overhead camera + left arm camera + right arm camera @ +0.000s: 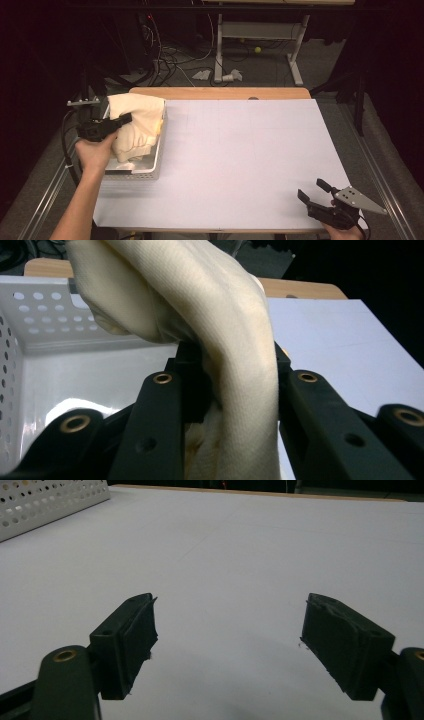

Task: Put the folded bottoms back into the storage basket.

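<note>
Overhead, white table (pixel 240 160) stands amid dark room, cables (pixel 170 60) behind.

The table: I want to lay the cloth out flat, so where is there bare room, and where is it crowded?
The white sheet lies bare from the perforated basket at its left edge across to its right edge. The right gripper, jaws open, takes the near right corner. The left edge is crowded: basket, cream cloth and the left gripper clamped on it.
</note>
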The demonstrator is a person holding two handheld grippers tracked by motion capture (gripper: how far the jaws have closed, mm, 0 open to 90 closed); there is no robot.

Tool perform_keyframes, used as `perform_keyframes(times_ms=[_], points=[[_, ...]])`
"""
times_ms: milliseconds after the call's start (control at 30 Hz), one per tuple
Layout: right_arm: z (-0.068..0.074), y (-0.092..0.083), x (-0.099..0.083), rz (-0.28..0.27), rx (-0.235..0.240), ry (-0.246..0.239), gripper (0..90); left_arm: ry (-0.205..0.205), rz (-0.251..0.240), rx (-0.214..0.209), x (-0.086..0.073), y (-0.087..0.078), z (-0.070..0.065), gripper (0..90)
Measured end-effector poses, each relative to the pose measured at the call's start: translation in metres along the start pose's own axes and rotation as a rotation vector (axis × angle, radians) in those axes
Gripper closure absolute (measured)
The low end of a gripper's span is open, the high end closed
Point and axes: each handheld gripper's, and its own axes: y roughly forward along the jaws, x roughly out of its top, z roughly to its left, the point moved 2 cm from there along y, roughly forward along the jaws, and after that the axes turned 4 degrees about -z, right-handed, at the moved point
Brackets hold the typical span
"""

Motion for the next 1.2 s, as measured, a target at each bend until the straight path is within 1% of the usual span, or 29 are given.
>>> perform_keyframes(times_ms=[133,267,433,900,1100,1200], points=[[0.000,0.000,0.000,0.000,0.001,-0.002,22.6,-0.018,0.001,-0.004,-0.002,0.005,0.003,68.3],[0.000,0.000,0.000,0.001,0.001,-0.002,22.6,-0.018,0.020,0.006,-0.005,0.011,0.004,68.2],[0.000,0.000,0.000,-0.001,0.000,-0.003,22.6,-0.031,0.019,0.007,-0.006,0.015,0.007,68.2],[0.000,0.000,0.000,0.000,0.001,-0.002,22.6,-0.044,0.026,0.027,-0.006,0.023,0.011,68.2],[0.000,0.000,0.000,0.002,0.000,0.000,22.6,-0.060,0.035,0.042,-0.007,0.028,0.017,68.2],[0.000,0.000,0.000,0.002,0.000,-0.001,22.7,-0.073,0.041,0.041,-0.009,0.031,0.021,68.2]])
